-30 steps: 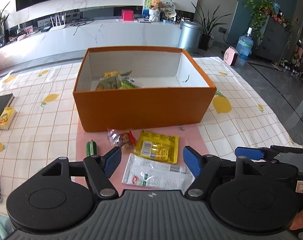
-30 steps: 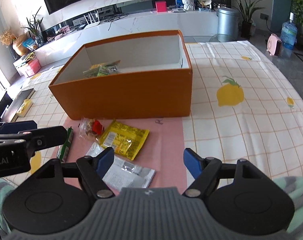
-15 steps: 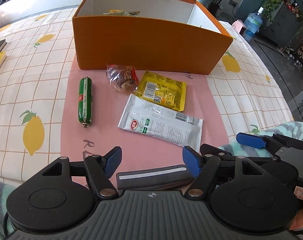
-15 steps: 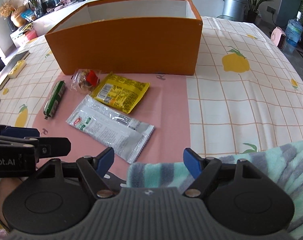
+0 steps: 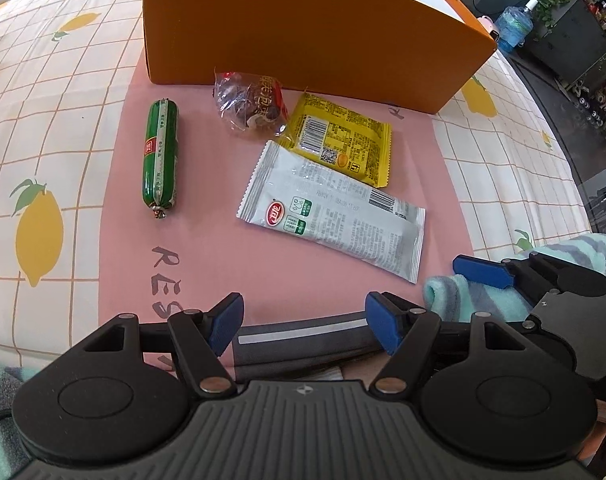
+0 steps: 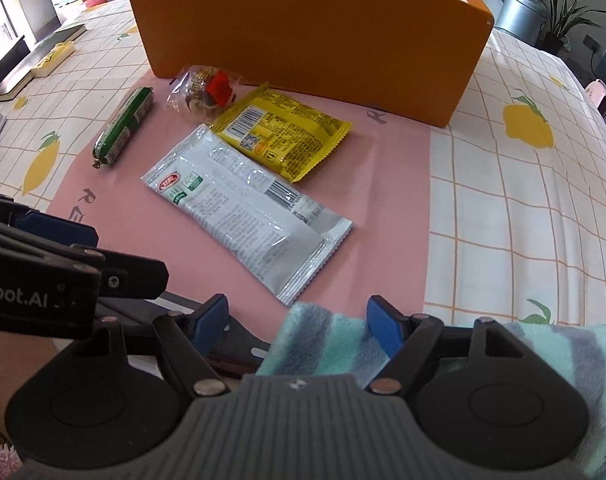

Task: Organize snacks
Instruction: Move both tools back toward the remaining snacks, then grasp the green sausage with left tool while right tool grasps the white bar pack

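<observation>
Four loose snacks lie on pink mat point(image 5: 207, 248) before tall orange cardboard box point(image 5: 303, 32), presumably staged for boxing: green sausage stick point(image 5: 161, 156), clear candy bag point(image 5: 249, 102), yellow sachet point(image 5: 343, 144), white packet point(image 5: 335, 212). Left gripper point(image 5: 303, 322) and right gripper point(image 6: 295, 320) both released, empty.

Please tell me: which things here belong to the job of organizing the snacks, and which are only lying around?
For the job:
- orange box
- green sausage
- clear-wrapped snack
- yellow packet
- white packet
- left gripper and right gripper, both open and empty

Just lying about:
- lemon tablecloth
- pink mat
- book
- water bottle
</observation>
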Available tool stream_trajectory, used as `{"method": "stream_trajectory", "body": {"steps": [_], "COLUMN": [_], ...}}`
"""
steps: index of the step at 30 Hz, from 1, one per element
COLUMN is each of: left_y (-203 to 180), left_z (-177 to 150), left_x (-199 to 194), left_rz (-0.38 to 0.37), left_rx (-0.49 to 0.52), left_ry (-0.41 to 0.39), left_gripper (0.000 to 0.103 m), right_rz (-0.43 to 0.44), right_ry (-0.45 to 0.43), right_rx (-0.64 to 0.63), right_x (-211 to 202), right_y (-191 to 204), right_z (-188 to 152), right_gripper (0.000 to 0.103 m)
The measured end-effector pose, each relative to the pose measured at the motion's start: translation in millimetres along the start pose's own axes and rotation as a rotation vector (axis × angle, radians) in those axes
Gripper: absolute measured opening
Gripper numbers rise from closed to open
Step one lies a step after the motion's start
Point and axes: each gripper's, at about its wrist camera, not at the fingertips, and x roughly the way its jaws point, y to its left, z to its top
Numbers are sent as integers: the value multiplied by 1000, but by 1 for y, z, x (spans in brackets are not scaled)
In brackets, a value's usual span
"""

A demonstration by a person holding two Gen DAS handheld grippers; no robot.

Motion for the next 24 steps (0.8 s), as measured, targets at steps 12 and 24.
{"method": "stream_trajectory", "body": {"steps": [12, 24], "left_y": [12, 14], "left_z": [8, 16], "left_x": [9, 17], "left_rz": [-61, -114], "left_rx": [-43, -22], "left_ry": [-62, -136], "left_gripper": [80, 38], "right_rz": [-8, -20], "right_ry": [-76, -99], "right_rx": [58, 108], "right_x": [4, 6], "right_y": [-11, -22], "right_z": [9, 18], "right_gripper": [64, 35]}}
